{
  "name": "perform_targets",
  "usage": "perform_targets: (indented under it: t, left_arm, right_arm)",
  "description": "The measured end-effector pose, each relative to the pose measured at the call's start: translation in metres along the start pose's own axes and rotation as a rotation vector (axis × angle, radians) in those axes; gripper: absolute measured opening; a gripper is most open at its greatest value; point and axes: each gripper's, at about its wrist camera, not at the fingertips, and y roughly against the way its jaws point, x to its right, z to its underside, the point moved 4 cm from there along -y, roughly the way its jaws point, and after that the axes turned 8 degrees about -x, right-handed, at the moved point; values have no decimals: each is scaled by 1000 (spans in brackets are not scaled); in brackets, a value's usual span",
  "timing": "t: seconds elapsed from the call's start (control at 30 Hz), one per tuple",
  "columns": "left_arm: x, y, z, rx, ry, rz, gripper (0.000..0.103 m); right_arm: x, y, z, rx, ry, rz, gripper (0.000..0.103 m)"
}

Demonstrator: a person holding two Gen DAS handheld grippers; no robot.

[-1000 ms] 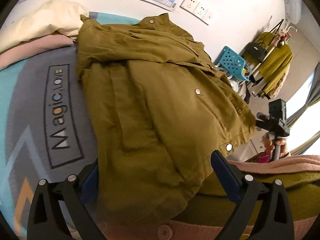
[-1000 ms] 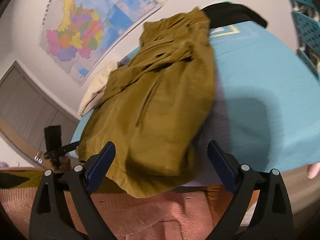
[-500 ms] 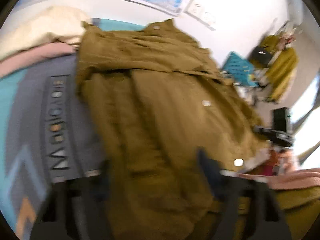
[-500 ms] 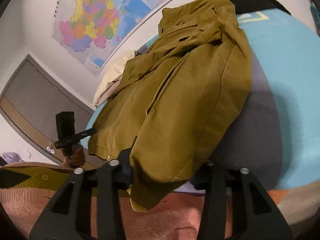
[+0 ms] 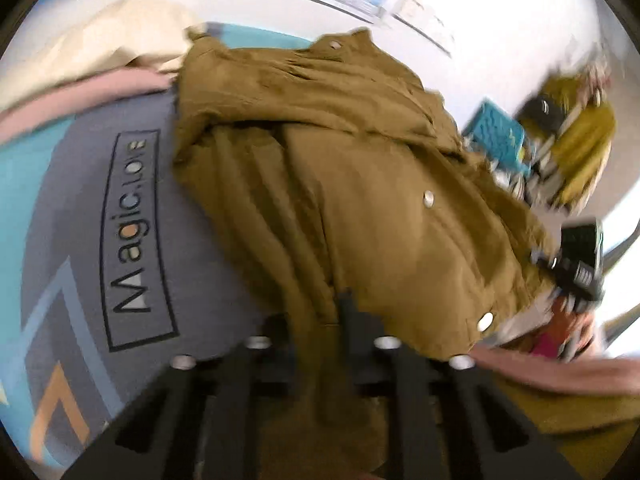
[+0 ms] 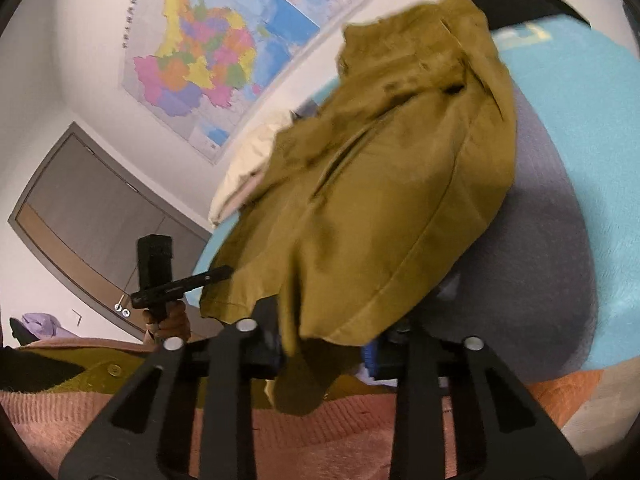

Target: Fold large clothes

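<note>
An olive-brown jacket (image 5: 360,184) with metal snaps lies on a bed with a teal and grey cover (image 5: 72,240); it also shows in the right wrist view (image 6: 392,208). My left gripper (image 5: 320,320) is shut on the jacket's near hem, with cloth bunched between its jaws. My right gripper (image 6: 324,336) is shut on the jacket's other near hem corner, and the cloth is lifted and hangs over its jaws. Each gripper shows in the other's view: the right gripper in the left wrist view (image 5: 576,264), the left gripper in the right wrist view (image 6: 168,280).
Cream and pink bedding (image 5: 92,68) is piled at the bed's far left. A black item (image 6: 528,0) lies at the far end. A map (image 6: 224,48) hangs on the wall. A blue basket (image 5: 496,136) and a clothes rack (image 5: 576,148) stand to the right.
Both grippers, open a second ago, have closed on the jacket's near hem. The right one has lifted its corner, and both views have shifted forward.
</note>
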Motion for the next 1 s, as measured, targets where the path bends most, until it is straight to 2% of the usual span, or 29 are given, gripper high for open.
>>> perform_targets:
  t: [0.07, 0.2, 0.33, 0.5, 0.6, 0.73, 1.0]
  left_arm:
    - [1, 18, -3, 49, 2, 17, 8]
    - [4, 59, -10, 131, 25, 108, 7]
    - [2, 91, -13, 177, 34, 190, 8]
    - [-8, 73, -17, 111, 77, 187, 10]
    - [-14, 67, -24, 78, 115, 196, 9]
    - [-9, 75, -44, 83, 94, 205, 11]
    - [-6, 80, -108, 47, 61, 145, 14]
  right_arm:
    - [-14, 15, -4, 56, 22, -25, 21]
    - [-52, 44, -8, 119, 128, -25, 20]
    - [-62, 65, -9, 144, 146, -54, 21]
    - [-49, 54, -4, 102, 106, -29, 21]
    - [-53, 56, -13, 125, 104, -37, 21]
    - [-57, 61, -40, 164, 99, -47, 21]
    - [-48, 59, -105, 189, 55, -56, 24]
